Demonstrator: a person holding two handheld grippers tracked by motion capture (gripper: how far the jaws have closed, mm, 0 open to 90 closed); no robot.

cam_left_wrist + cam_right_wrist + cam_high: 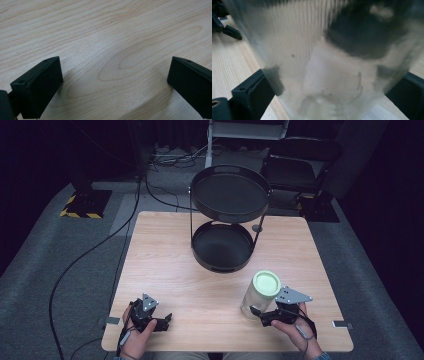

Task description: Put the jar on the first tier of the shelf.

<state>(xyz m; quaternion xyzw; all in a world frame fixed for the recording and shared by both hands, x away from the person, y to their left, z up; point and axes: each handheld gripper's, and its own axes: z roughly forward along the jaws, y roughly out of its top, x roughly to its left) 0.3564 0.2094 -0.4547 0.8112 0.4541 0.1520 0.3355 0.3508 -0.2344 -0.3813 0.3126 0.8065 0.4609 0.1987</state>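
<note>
Upright clear glass jar with pale green lid (261, 293) standing between the spread jaws of the right gripper (265, 316), ungripped; left gripper (159, 321) wide, empty, farther off.

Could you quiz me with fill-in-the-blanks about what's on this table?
1. The clear jar has a pale ____ lid.
2. The jar sits between the jaws of the ____ claw.
3. The black stand at the table's far side has ____ round trays, both empty.
4. The left claw rests on the wooden table with its jaws ____.

Missing words: green; right; two; open
</note>
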